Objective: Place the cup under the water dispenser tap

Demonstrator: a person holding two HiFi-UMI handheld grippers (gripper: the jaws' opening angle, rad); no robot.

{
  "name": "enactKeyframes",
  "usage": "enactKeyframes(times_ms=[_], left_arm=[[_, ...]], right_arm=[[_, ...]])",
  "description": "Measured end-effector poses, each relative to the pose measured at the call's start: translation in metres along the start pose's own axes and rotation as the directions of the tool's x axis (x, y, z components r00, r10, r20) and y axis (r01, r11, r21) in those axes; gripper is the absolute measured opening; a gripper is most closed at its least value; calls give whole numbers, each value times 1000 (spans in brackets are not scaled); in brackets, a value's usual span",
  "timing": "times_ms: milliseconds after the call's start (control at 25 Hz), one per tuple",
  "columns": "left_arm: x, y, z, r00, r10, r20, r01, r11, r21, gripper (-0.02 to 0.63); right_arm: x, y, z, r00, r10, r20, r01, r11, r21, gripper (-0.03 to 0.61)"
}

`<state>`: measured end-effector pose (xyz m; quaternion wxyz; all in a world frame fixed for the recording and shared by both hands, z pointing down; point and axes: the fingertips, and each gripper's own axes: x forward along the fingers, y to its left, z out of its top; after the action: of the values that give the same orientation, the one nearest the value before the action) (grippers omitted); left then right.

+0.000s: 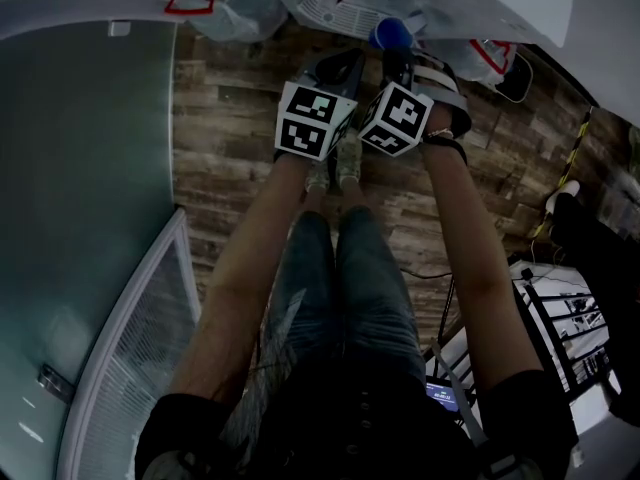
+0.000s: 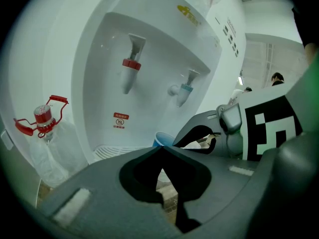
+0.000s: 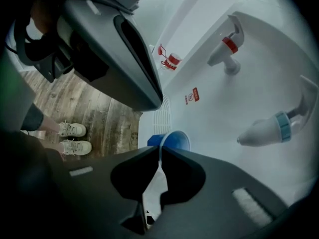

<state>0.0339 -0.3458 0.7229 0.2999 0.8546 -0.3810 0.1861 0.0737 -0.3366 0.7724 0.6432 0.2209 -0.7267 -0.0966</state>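
Note:
A blue cup (image 3: 175, 140) hangs just above the white drip tray (image 3: 160, 114) of the water dispenser (image 3: 259, 78). My right gripper (image 3: 160, 148) is shut on its near rim. The blue tap (image 3: 271, 128) is up and to the right of the cup, and the red tap (image 3: 227, 48) is farther off. In the head view the cup (image 1: 392, 34) shows beyond the right gripper (image 1: 398, 56). My left gripper (image 2: 160, 148) is shut and holds nothing. From the left gripper view only a sliver of the cup (image 2: 161, 140) shows, below the blue tap (image 2: 184, 91) and red tap (image 2: 130, 66).
A clear empty water bottle with a red cap and handle (image 2: 43, 117) leans left of the dispenser. A person's shoes (image 1: 338, 164) stand on the wood floor (image 1: 220, 128). A glass partition (image 1: 90, 188) runs along the left, and a rack with cables (image 1: 560, 318) stands at the right.

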Motion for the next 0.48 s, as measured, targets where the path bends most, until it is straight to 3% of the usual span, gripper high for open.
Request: enactKeyframes(times_ms=[480], left_arm=[[3, 8, -2, 1000, 20, 2, -20, 1000, -4, 3]], right_arm=[[6, -21, -3, 997, -80, 6, 80, 997, -3, 18]])
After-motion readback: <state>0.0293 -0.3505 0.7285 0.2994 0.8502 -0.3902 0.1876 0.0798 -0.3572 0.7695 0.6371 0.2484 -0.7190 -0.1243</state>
